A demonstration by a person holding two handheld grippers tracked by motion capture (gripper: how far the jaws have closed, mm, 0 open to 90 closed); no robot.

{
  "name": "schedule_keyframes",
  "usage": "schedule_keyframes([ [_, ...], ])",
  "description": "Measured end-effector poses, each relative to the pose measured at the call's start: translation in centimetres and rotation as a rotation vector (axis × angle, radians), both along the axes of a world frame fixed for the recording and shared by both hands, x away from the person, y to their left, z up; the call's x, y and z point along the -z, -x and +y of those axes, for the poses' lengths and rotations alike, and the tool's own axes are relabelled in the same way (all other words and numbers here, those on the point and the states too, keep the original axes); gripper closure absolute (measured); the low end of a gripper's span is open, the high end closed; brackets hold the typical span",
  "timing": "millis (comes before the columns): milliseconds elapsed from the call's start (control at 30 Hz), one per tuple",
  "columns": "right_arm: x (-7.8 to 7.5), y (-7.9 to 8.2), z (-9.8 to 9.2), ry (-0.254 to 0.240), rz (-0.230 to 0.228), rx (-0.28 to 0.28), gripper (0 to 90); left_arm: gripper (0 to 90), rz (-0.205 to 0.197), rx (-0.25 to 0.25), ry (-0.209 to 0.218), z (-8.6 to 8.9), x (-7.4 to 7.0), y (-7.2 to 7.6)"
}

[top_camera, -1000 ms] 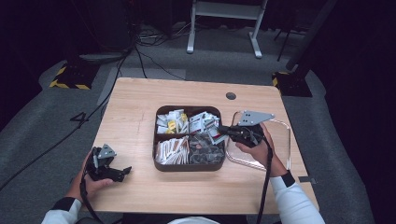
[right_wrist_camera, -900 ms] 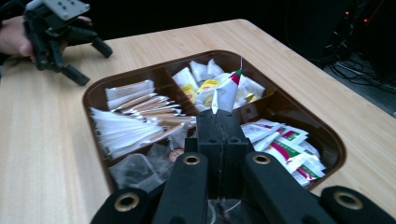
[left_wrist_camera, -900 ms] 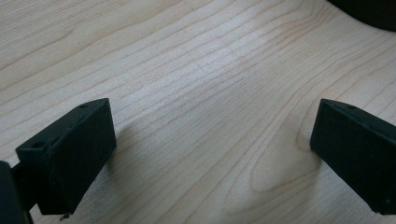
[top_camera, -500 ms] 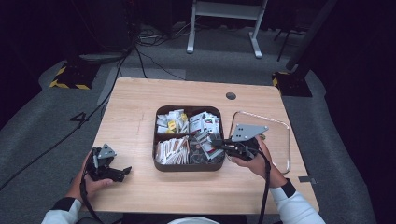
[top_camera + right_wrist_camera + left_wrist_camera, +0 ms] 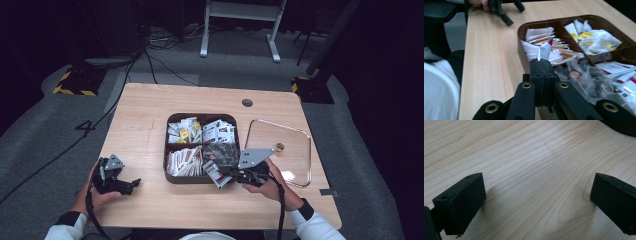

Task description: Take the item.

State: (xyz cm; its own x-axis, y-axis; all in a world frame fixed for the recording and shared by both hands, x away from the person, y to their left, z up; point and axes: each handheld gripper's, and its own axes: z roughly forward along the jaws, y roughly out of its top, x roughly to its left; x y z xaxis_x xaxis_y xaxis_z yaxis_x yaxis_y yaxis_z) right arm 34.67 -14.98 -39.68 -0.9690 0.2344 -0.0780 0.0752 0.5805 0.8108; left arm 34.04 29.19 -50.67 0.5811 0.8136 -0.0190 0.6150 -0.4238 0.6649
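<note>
Now I am pinching a sachet (image 5: 545, 50), probably tea, over the tray (image 5: 170, 150); sorting barely begun; left gripper (image 5: 119, 183) is idling wide.

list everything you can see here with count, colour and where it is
table: one, light wood, centre of the high view
tray: one, dark brown, four compartments, mid table
yellow-tag packets: several, white and yellow, tray's far left compartment
red-print packets: several, white with red, far right compartment
sticks: many, white and tan, near left compartment
clear bags: several, see-through with dark contents, near right compartment
lid: one, clear, flat on the table right of the tray
small round thing: one, gold, on the lid
packet: one, white with a red and green tip, pinched in the right gripper
frame: one, white, on the floor beyond the table
left gripper: black, open over bare wood
right gripper: black, shut on the packet
</note>
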Motion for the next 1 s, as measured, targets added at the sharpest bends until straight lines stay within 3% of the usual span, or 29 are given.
schedule_keyframes([
  [367,1.8,2.0,1.6,0.057,0.027,-0.085,90.0,0.5,0.002,0.001,-0.001,0.0,0.0,0.0],
  [733,4.5,2.5,2.7,0.126,0.096,-0.128,89.8,0.5,0.002,0.001,-0.002,0.0,0.0,0.0],
  [1000,5.6,2.3,3.2,0.141,0.128,-0.136,88.6,0.5,0.002,-0.001,-0.001,0.0,0.0,0.0],
])
